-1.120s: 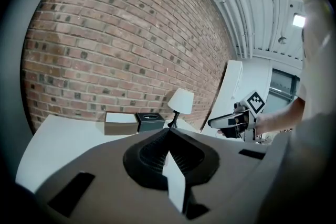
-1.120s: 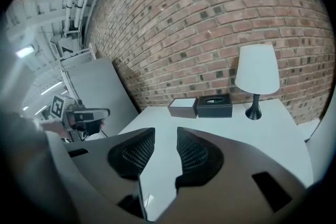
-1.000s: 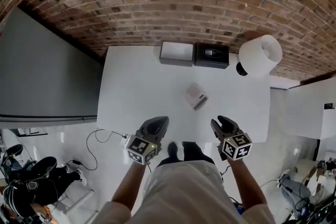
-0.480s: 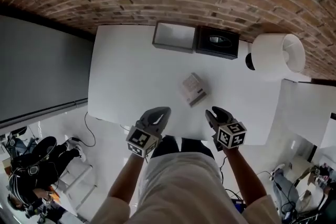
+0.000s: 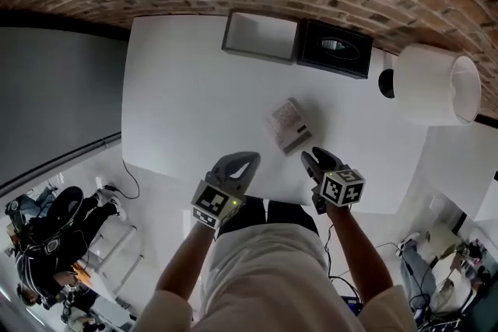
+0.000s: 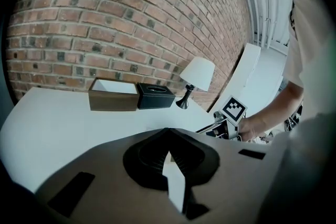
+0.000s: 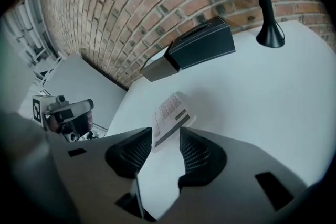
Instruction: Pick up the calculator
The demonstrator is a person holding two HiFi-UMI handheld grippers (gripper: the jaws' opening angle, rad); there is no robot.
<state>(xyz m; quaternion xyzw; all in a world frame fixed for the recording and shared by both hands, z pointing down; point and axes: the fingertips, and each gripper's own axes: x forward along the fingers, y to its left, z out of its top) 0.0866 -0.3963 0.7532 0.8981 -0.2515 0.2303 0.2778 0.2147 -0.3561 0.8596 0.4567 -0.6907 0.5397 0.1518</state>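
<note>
The calculator [image 5: 286,125] is a small white slab with pale keys, lying askew in the middle of the white table [image 5: 179,113]. My right gripper [image 5: 311,160] hovers over the near table edge just short of it, its jaws opening and empty. In the right gripper view the calculator [image 7: 170,115] shows just beyond the gap of that gripper [image 7: 165,139], untouched. My left gripper [image 5: 244,161] hangs at the near edge, left of the calculator. Seen from its own camera, the left gripper [image 6: 168,132] has its tips meeting on nothing.
At the table's far edge against the brick wall stand an open brown box [image 5: 261,36] and a black tissue box [image 5: 336,49]. A white-shaded lamp [image 5: 432,83] on a black stem stands at the far right corner. A grey panel [image 5: 54,97] runs along the table's left.
Both grippers have come down and forward to the table's near edge. The right gripper has rolled and closed in on the calculator. The table fills more of the head view.
</note>
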